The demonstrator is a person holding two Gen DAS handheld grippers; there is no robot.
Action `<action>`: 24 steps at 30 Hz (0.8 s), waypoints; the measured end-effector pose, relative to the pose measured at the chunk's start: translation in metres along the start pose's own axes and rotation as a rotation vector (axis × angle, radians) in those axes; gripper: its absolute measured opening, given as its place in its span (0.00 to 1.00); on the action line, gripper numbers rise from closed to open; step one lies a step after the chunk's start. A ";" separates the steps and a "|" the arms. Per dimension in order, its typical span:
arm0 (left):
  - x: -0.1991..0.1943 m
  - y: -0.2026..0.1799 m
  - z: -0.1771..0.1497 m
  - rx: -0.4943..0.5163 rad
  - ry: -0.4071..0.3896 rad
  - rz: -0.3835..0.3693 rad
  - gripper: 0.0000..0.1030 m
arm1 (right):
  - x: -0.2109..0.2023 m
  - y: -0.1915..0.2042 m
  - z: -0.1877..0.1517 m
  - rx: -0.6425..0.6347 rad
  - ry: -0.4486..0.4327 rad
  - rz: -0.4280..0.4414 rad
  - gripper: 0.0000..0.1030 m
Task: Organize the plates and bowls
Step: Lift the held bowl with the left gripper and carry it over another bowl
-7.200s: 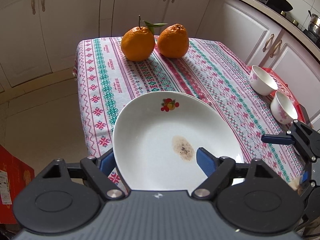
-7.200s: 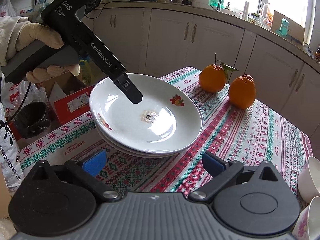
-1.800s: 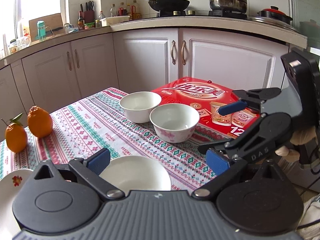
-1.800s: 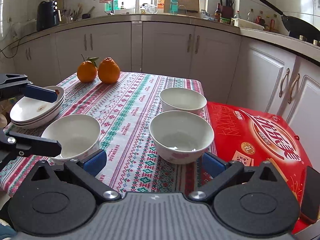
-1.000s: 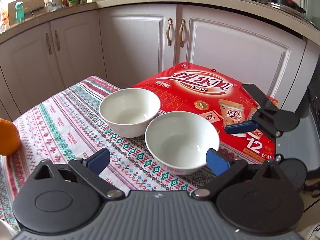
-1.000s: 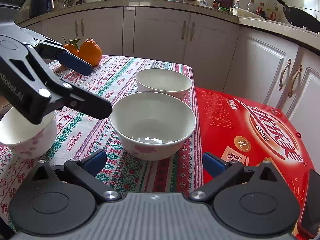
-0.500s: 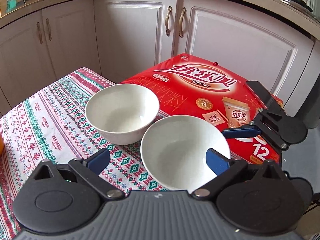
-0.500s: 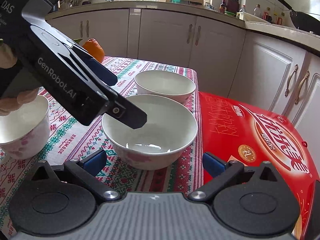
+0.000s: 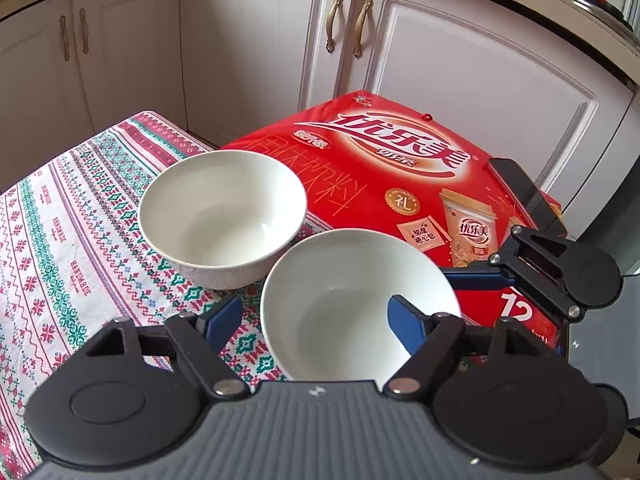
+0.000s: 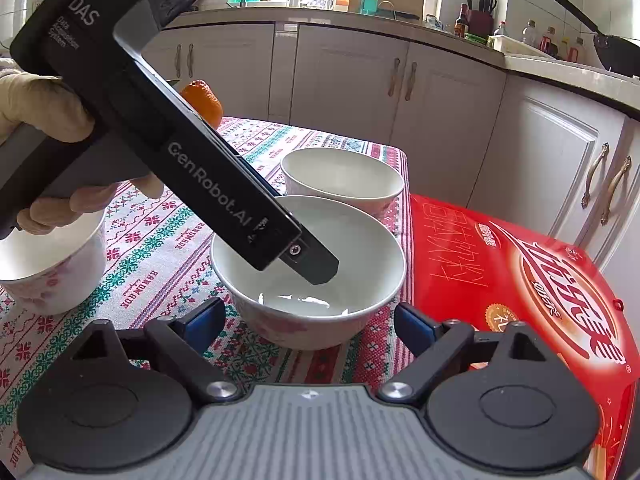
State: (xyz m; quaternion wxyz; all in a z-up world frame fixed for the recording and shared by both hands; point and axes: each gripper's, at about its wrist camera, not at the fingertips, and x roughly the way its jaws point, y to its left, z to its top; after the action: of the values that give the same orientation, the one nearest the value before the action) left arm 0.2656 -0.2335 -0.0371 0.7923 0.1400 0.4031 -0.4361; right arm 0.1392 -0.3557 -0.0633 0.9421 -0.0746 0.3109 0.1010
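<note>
So, left wrist view first. Two white bowls are seen on the patterned surface (image 9: 60, 240): the far bowl (image 9: 222, 216) sits just beside the near bowl (image 9: 356, 304), and it can't be told whether the rims touch. A red drink box (image 9: 400, 168) lies behind them, with a dark phone (image 9: 524, 196) resting on its right edge and white cabinet doors (image 9: 260, 52) further back. The left tongs (image 9: 316, 320) are angled down over the near bowl; the right finger is placed inside the bowl, the left finger outside its wall, and the jaws are closing around that wall, though contact isn't clearly shown. The right tongs (image 9: 472, 276) are seen at the bowl's right rim.

Over in the right wrist view, much of the left half is blocked by the left tool's body, gripped by a gloved hand (image 10: 52, 120). Its finger is dipped into the near bowl (image 10: 372, 256). The far bowl (image 10: 344, 180) is behind it, a third bowl (image 10: 52, 264) stands well apart at left, and an orange (image 10: 204, 100) pokes out behind the tool. The right tongs (image 10: 308, 324) are closing too, with the near bowl between the pads but not yet squeezed.
</note>
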 end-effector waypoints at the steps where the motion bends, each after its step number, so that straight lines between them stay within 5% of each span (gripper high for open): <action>1: 0.000 0.000 0.000 -0.001 0.001 -0.005 0.71 | 0.000 0.000 0.000 -0.002 0.000 0.002 0.86; 24: -0.002 -0.002 0.002 0.005 0.009 -0.043 0.65 | -0.007 -0.002 0.003 0.018 0.011 0.023 0.83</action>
State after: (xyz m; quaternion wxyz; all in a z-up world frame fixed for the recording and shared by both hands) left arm 0.2646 -0.2350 -0.0337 0.7807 0.1353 0.4085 -0.4532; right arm 0.1365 -0.3581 -0.0566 0.9399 -0.0627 0.3177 0.1087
